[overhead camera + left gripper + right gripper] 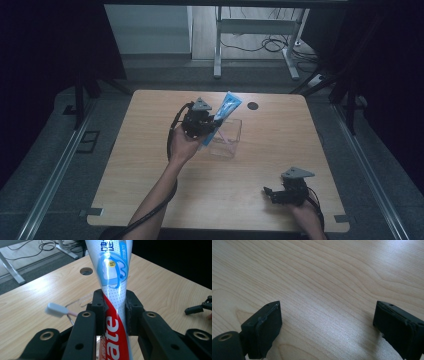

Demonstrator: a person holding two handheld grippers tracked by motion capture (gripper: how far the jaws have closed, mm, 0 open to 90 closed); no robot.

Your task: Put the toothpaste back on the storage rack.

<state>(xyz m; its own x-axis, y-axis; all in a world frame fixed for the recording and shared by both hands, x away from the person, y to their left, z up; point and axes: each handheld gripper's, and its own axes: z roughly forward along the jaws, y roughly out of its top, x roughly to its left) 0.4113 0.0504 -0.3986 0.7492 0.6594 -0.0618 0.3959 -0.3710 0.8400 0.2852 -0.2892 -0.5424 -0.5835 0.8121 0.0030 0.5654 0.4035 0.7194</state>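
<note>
Clamping a toothpaste tube (113,285) tight between its jaws, the left gripper (199,121) holds it tilted over the clear plastic box (226,137), so lowering it inside seems next, while the right gripper (286,192) rests wide open and empty near the table's (150,165) front edge.

The left gripper (209,125) is raised over the middle of the table, forearm stretched forward, its jaws clamped tight. The right gripper (270,192) rests low near the person, jaws spread wide apart.
</note>
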